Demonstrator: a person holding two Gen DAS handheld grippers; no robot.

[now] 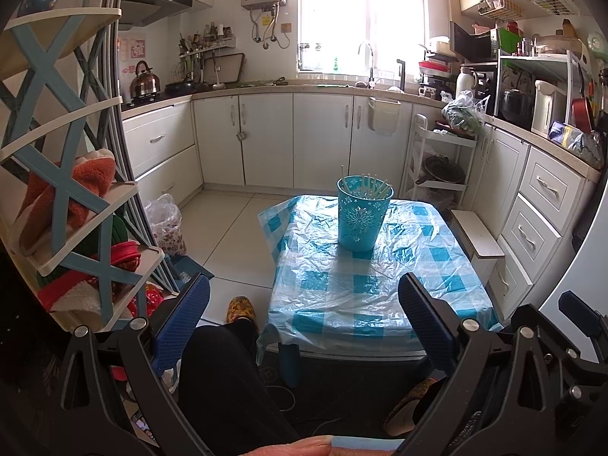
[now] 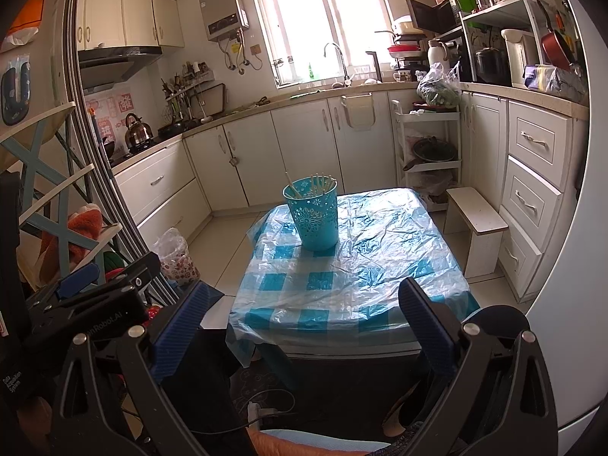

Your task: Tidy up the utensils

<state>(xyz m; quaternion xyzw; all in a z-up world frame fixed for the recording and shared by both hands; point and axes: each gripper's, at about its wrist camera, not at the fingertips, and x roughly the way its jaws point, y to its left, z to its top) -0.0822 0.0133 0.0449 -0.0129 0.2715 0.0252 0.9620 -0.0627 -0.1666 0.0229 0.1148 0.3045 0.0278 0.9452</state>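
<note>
A turquoise perforated holder (image 1: 363, 217) stands upright at the far end of a small table with a blue checked plastic cover (image 1: 380, 285). Several pale chopsticks (image 1: 374, 188) stand in it. The holder also shows in the right wrist view (image 2: 314, 216), with the chopsticks (image 2: 317, 184) inside, on the table (image 2: 353, 285). My left gripper (image 1: 304, 304) is open and empty, held back from the table's near edge. My right gripper (image 2: 304, 304) is open and empty, also short of the near edge. The left gripper's body (image 2: 87, 300) shows at the left of the right wrist view.
A shelf rack with towels (image 1: 76, 209) stands close on the left. A low white stool (image 2: 477, 224) and drawers (image 2: 532, 197) flank the table's right. A bagged bin (image 2: 174, 254) sits on the floor at left. The person's legs and slippers (image 1: 241, 309) are below the table's near edge.
</note>
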